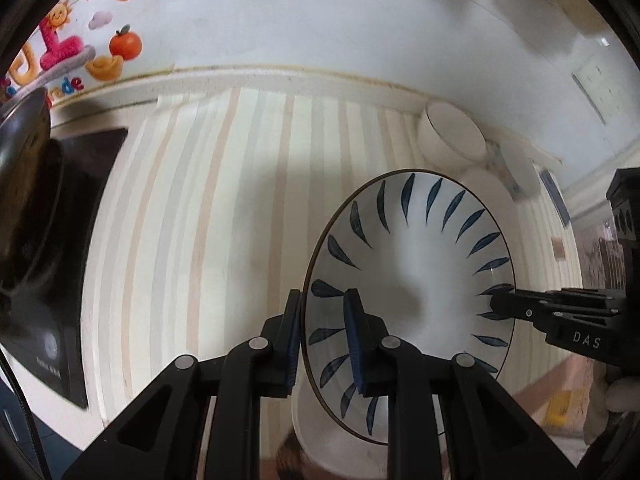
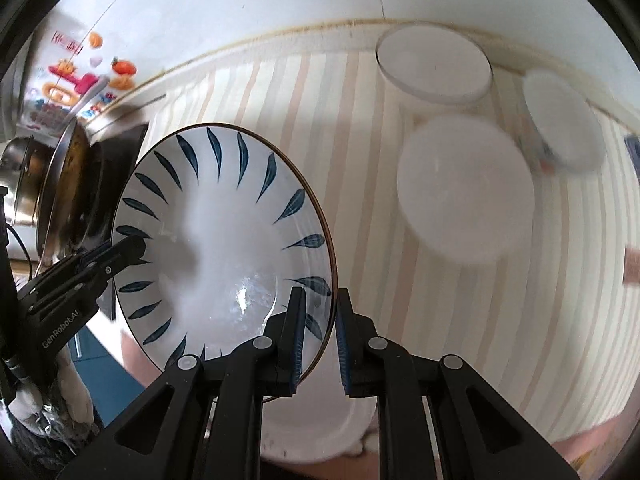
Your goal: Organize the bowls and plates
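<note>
A white bowl with blue leaf marks (image 1: 408, 280) hangs above the striped worktop (image 1: 224, 208), carried by both tools at once. In the left wrist view it fills the lower right of the frame, and the left hand-held gripper (image 1: 326, 336) is closed on its near rim, one pad outside the wall and one inside. The right hand-held gripper (image 1: 498, 306) comes in from the right edge of that frame and is clamped on the opposite rim.

In the right wrist view the same bowl (image 2: 224, 240) sits at lower left, the right hand-held gripper (image 2: 320, 336) pinching its rim at bottom centre, while the left hand-held gripper (image 2: 134, 248) bites the far rim at the left edge (its side is lettered GenRobot.AI).

Other crockery rests on the worktop in the upper right of that frame: a white plate (image 2: 434, 66) by the wall, a white bowl (image 2: 466, 188) in front of it, and a patterned bowl (image 2: 562, 120) tilted at the far right, all blurred. A black induction cooker (image 1: 68, 264) with a metal pan (image 1: 24, 136) lies at the left of the left wrist view. A further white dish (image 2: 320, 432) shows beneath the held bowl.
</note>
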The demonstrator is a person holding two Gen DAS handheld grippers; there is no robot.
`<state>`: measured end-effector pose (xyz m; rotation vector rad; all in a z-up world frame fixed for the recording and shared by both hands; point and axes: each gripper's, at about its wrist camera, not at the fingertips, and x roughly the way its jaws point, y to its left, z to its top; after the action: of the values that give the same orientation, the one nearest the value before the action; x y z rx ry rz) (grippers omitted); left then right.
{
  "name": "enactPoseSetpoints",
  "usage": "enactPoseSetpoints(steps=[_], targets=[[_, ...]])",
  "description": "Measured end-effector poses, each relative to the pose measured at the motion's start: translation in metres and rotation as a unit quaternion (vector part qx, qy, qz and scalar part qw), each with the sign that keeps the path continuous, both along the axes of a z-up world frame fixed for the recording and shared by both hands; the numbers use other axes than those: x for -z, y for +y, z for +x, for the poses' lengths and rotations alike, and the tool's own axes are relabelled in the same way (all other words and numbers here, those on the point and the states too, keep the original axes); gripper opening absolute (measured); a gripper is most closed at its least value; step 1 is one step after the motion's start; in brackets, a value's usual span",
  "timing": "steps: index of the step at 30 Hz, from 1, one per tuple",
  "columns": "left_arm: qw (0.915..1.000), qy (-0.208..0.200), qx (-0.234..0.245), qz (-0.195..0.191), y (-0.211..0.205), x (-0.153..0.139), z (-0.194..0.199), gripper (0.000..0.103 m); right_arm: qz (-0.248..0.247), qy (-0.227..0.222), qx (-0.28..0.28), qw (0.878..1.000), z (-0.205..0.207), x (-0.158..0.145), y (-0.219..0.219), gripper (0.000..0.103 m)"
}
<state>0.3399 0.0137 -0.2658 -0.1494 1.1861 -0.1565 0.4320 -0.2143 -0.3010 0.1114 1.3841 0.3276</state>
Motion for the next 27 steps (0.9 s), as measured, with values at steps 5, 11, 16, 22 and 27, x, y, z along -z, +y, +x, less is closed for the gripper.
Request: enactPoseSetpoints(steps=[5, 11, 16, 22, 27], targets=[[0.9999, 0.016, 0.004, 0.001, -0.006, 0.017, -0.038, 0.018, 0.006, 0.017, 0.004, 1.0, -0.045, 0.023, -0.004, 0.016], [0.9991, 0.038, 0.014, 0.013, -0.016, 0.043, -0.064, 0.018, 0.005, 0.036, 0.007, 0.999, -0.084, 0.049, -0.013, 0.016], [0.9984, 0.05, 0.011, 0.023, -0.021, 0.061, -0.069, 0.018, 0.001, 0.042, 0.005, 0.999, -0.101, 0.067, -0.017, 0.016], [0.9979, 0.052, 0.017, 0.036, -0.028, 0.071, -0.072, 0.018, -0.003, 0.041, 0.014, 0.999, -0.097, 0.079, -0.01, 0.016], [0.9975, 0.053, 0.018, 0.044, -0.029, 0.076, -0.067, 0.018, -0.003, 0.038, 0.021, 0.999, -0.091, 0.082, -0.012, 0.016]])
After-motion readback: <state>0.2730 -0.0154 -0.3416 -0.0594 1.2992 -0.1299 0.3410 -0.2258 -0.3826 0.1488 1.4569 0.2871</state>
